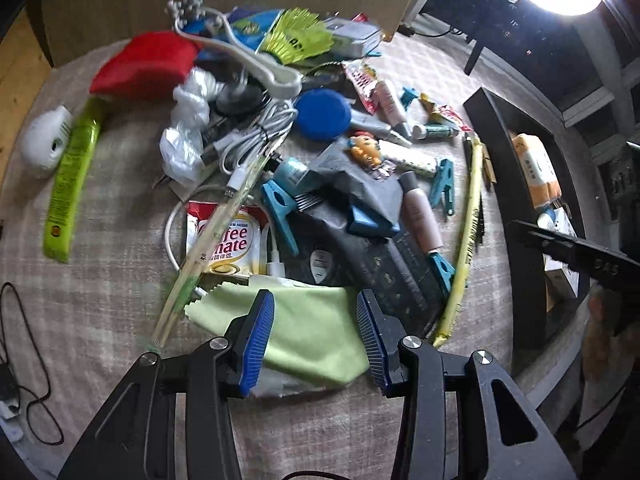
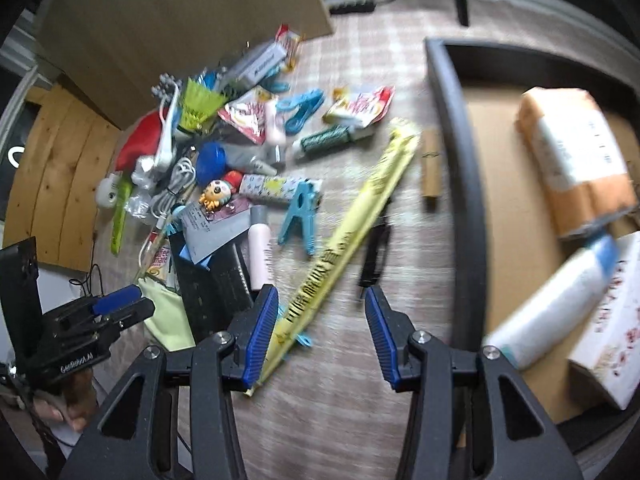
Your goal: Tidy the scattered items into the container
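Observation:
A pile of scattered items lies on the table. My left gripper (image 1: 316,336) is open over a light green cloth (image 1: 304,328), its jaws either side of the cloth; it also shows in the right wrist view (image 2: 120,304). My right gripper (image 2: 320,332) is open and empty above the table, beside a long yellow packet (image 2: 344,240) that passes by its left finger. The black container (image 2: 460,168) lies to the right, holding an orange tissue pack (image 2: 576,160), a white bottle (image 2: 552,308) and a white box (image 2: 612,340). The container also shows in the left wrist view (image 1: 504,184).
The pile includes a Coffee-mate sachet (image 1: 226,240), a white cable (image 1: 248,136), a blue disc (image 1: 322,114), blue clothespins (image 2: 300,216), a pink bottle (image 1: 420,212), a red pouch (image 1: 144,64) and a green tube (image 1: 72,176). A cardboard box (image 2: 180,20) stands behind.

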`<state>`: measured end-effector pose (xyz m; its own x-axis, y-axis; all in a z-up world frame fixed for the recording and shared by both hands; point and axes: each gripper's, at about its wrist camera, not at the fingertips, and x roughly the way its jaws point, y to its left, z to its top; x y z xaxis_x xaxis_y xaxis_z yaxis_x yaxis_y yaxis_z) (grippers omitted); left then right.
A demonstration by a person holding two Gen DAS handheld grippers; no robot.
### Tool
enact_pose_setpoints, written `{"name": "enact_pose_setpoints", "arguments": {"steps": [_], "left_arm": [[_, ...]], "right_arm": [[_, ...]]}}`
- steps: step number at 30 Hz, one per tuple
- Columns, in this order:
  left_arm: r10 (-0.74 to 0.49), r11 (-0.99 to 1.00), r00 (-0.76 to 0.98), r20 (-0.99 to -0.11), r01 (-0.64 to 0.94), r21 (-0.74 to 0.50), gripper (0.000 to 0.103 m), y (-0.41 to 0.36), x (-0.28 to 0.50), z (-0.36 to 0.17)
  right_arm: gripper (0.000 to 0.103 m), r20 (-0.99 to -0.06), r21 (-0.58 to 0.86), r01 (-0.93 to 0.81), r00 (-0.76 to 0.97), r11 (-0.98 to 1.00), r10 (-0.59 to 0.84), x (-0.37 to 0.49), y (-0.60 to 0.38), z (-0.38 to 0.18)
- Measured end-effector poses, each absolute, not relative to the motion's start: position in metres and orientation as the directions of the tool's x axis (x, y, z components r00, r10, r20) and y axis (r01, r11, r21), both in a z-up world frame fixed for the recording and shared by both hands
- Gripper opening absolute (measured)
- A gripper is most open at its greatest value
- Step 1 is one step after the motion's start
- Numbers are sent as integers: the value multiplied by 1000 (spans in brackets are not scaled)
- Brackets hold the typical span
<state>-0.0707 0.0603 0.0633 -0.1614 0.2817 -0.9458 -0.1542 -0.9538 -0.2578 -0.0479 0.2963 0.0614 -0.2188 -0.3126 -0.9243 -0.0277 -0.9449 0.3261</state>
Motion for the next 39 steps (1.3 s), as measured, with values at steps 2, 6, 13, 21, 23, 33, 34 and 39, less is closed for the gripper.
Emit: {"name": "enact_pose_setpoints", "arguments": {"steps": [2,6,13,21,23,33,34,39], "left_arm": [[279,-955,-150,-948,-144,-259,41,59,-72,57],[282,-955,-126,-951,-136,-265,41,57,-74,49],[244,-965,-129,-961,-129,-228,23,59,-77,41],[273,-962,-186,-944,-81,-262,0,36,-73,57],[278,-961,-206,-938,-74,-268,0,32,-70,63],[230,-973,-141,-963,-60,-223,50,43,-67,46],[222,-974,-138,-965,-72,-214,49,48,-67,43],[189,-982,-166,-968,-61,-181,0,52,-67,43]], "right_arm": [[45,-931,319,-31,-198,-947,-307,-52,289,53],[45,-940,312,-48,-162,-949,-301,-57,285,40],[44,-942,320,-59,-124,-945,-312,-66,280,24],[20,-938,331,-44,-126,-943,-324,-72,279,19],[16,-938,325,-29,-139,-945,-319,-70,280,21],[11,-928,340,-12,-170,-941,-333,-67,285,40],[11,-929,338,-8,-166,-941,-332,-66,283,39],[11,-934,327,-3,-153,-945,-323,-64,279,27]]}}
